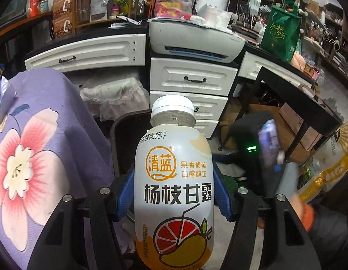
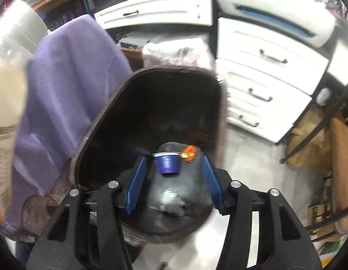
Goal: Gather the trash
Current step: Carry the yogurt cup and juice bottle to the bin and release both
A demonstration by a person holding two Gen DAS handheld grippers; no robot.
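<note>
My left gripper (image 1: 174, 191) is shut on a white drink bottle (image 1: 174, 193) with a white cap, orange label and fruit picture, held upright. The same bottle shows blurred at the left edge of the right wrist view (image 2: 7, 94). My right gripper (image 2: 174, 180) is open and empty above the mouth of a dark trash bin (image 2: 221, 103). A small purple cup (image 2: 168, 163) with an orange scrap (image 2: 189, 154) beside it is between and below the open fingers, inside the bin. Crumpled grey paper (image 2: 174, 203) lies on the bin's floor. The bin's rim (image 1: 114, 135) shows behind the bottle.
A purple flowered cloth (image 1: 39, 157) drapes a surface on the left (image 2: 72, 78). White drawers (image 1: 191, 78) and a printer (image 1: 196, 38) stand behind. A black table frame (image 1: 297, 103) with cardboard boxes is at the right. The right gripper appears blurred (image 1: 270, 144).
</note>
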